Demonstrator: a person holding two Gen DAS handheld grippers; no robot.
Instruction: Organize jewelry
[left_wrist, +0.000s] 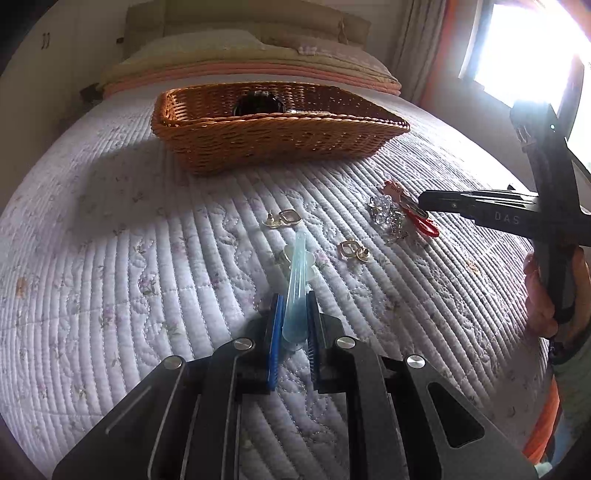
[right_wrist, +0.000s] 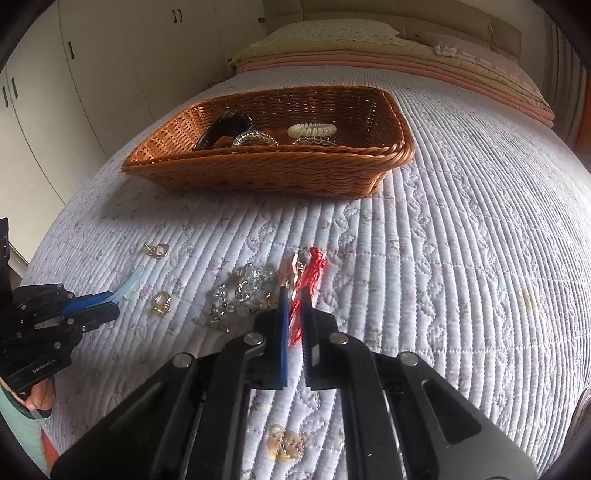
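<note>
The left gripper (left_wrist: 293, 306) points forward and downward, its fingers (left_wrist: 275, 332) closed tight on a pale blue hair clip (left_wrist: 297, 280) that juts out ahead between them. The right gripper (right_wrist: 293, 295) also tilts down, its fingers (right_wrist: 282, 325) pinched on a red cord (right_wrist: 295, 321) (the strand runs up between the pads). In the left wrist view, a hand (left_wrist: 546, 295) wraps the right gripper's handle at the frame's edge.

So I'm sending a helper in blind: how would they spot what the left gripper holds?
Start at the wicker basket on the quilted bed. On the quilt in front of it, the left gripper is shut on a pale blue translucent hair clip. Unlike the gold earrings beside it, it is long, plastic and see-through.
</note>
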